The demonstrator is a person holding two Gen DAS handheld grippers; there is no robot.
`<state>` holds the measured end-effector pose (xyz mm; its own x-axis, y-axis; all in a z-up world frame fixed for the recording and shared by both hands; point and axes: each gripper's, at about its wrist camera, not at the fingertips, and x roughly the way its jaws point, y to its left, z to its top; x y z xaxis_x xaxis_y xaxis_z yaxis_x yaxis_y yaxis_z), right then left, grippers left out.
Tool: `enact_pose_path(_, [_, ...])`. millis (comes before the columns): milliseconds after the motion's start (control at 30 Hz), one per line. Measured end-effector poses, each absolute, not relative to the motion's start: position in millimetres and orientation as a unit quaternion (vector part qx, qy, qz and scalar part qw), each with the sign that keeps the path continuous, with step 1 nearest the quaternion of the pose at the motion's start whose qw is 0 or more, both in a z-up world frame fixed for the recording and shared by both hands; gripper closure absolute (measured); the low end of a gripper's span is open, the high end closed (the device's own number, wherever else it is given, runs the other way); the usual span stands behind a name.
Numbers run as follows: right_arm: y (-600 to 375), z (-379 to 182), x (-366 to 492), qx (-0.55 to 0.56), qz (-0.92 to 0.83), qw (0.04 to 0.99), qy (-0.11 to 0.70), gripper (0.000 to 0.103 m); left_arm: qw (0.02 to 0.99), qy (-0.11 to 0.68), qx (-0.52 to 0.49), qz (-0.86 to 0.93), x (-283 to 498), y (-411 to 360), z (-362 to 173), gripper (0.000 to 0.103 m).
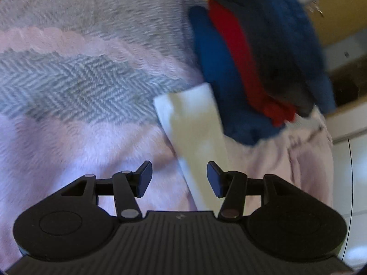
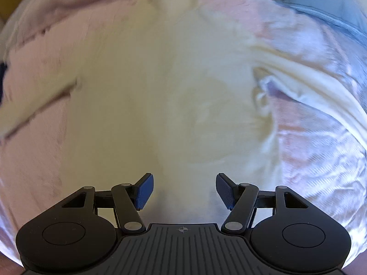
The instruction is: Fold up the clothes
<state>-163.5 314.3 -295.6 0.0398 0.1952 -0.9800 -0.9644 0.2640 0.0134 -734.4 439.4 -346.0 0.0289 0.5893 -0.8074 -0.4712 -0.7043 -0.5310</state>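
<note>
A cream garment [image 2: 165, 87] lies spread on the pink blanket [image 2: 29, 119] and fills the middle of the right wrist view, blurred by motion. My right gripper [image 2: 184, 191] hangs above its lower part, open, with nothing between the pads. In the left wrist view a narrow end of the cream garment [image 1: 195, 133] lies on the pink and grey blanket [image 1: 68, 87]. My left gripper [image 1: 179, 180] is open just above that end, which shows through the gap without touching either pad. A stack of folded clothes [image 1: 252, 64], blue, red and dark, lies beyond it.
The blanket's edge [image 1: 316, 142] drops off at the right of the left wrist view, with pale furniture and floor [image 1: 344, 45] beyond. A shiny pinkish-white sheet [image 2: 316, 137] and a grey-blue cloth [image 2: 339, 6] lie to the right of the cream garment.
</note>
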Motion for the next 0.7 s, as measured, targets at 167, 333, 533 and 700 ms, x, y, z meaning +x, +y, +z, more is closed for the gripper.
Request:
enact_pose_path(167, [316, -325, -167, -0.392, 0.468, 0.605, 0.512, 0.039, 0.385, -0.077, -0.580, 0.714, -741, 451, -366, 0.063])
enact_pose_path(333, [312, -340, -157, -0.388, 0.465, 0.602, 0.521, 0.039, 0.458, -0.073, -0.528, 0.711, -722, 457, -345, 0.103])
enact_pose_path(533, [304, -336, -124, -0.358, 0.469, 0.609, 0.530, 0.039, 0.645, -0.019, -0.420, 0.639, -599, 455, -263, 0.103])
enact_pose_path(700, [297, -321, -72, -0.316, 0.466, 0.635, 0.529, 0.039, 0.793, 0.004, -0.398, 0.461, -427, 416, -226, 0.101])
